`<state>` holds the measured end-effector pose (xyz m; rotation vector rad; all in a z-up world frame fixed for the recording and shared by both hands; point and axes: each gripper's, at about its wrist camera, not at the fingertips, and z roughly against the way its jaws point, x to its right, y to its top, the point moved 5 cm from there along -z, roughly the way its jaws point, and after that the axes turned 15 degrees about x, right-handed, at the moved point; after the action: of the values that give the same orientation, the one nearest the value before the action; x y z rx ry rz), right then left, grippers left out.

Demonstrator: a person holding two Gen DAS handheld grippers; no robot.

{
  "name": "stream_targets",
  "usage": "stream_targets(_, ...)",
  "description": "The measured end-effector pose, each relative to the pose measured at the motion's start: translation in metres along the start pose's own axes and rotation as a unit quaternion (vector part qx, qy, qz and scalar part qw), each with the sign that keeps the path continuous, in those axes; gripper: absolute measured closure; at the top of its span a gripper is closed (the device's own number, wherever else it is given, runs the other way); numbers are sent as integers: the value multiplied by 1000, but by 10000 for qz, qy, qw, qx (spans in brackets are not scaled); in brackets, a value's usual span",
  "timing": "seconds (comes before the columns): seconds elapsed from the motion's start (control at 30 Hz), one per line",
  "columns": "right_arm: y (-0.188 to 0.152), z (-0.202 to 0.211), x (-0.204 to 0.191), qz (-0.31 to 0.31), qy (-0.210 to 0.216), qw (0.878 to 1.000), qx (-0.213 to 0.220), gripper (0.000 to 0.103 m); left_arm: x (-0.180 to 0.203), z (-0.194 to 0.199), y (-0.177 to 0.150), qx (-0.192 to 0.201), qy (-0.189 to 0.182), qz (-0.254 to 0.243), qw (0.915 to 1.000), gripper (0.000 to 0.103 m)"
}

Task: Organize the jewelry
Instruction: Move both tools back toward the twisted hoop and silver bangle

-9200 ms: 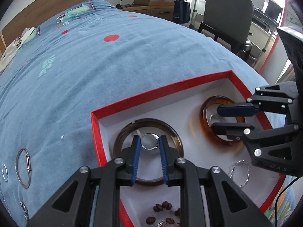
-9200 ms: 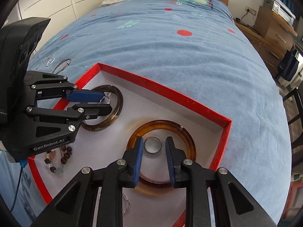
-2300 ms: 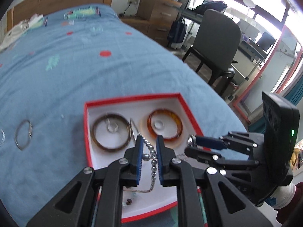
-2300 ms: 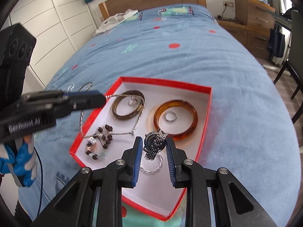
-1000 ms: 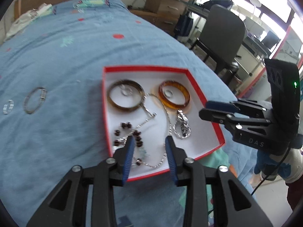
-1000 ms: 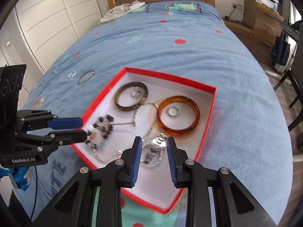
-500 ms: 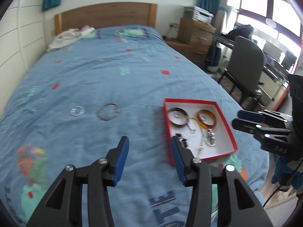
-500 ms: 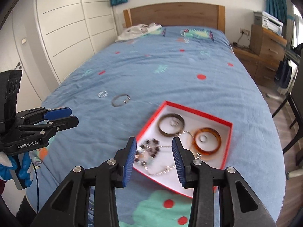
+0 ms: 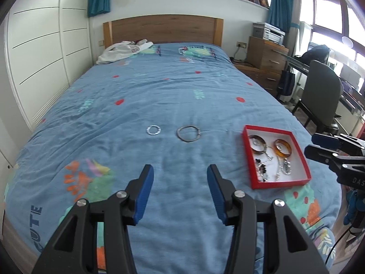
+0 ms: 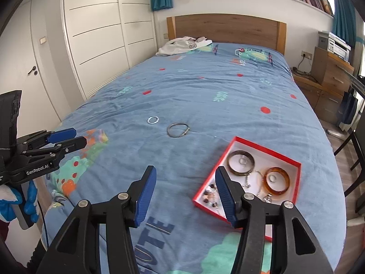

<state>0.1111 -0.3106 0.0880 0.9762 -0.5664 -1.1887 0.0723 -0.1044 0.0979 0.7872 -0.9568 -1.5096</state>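
Observation:
A red box (image 9: 248, 155) (image 10: 296, 180) lies on the blue bedspread near the bed's foot. It holds a dark bangle (image 9: 257, 147) (image 10: 241, 162), an amber bangle (image 9: 282, 147) (image 10: 277, 180), each with a ring inside, plus a beaded bracelet (image 9: 262, 171), a chain and a watch (image 9: 286, 167). A thin metal bangle (image 9: 189, 133) (image 10: 178, 129) and a small silver bracelet (image 9: 153, 129) (image 10: 152, 120) lie loose on the bed. My left gripper (image 9: 180, 191) is open and empty, well back from the box. My right gripper (image 10: 186, 194) is open and empty too.
White clothing (image 9: 123, 50) lies by the wooden headboard (image 9: 162, 30). A wardrobe (image 10: 100, 34) lines the left wall. A wooden dresser (image 9: 267, 61), a desk and a grey chair (image 9: 324, 96) stand to the right of the bed.
Both grippers let go of the chain and the watch in the box, opened wide and pulled back and up, far from the box. The whole bed now shows.

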Motion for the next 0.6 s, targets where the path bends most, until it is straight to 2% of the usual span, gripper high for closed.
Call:
stream_targets(0.07, 2, -1, -7, 61, 13, 10000, -5, 44, -8, 1, -1, 37, 95, -47, 9999, 56)
stream_targets(0.2, 7, -3, -19, 164, 41, 9999, 18, 43, -22, 0, -1, 75, 220, -119, 9997, 54)
stream_targets(0.37, 12, -12, -29, 228, 94, 9997, 20, 39, -35, -5, 2, 135, 376, -251, 9989, 49)
stream_targets(0.6, 9, -40, -35, 213, 162, 9996, -116, 37, -48, -25, 1, 84, 463, -314, 9984, 48)
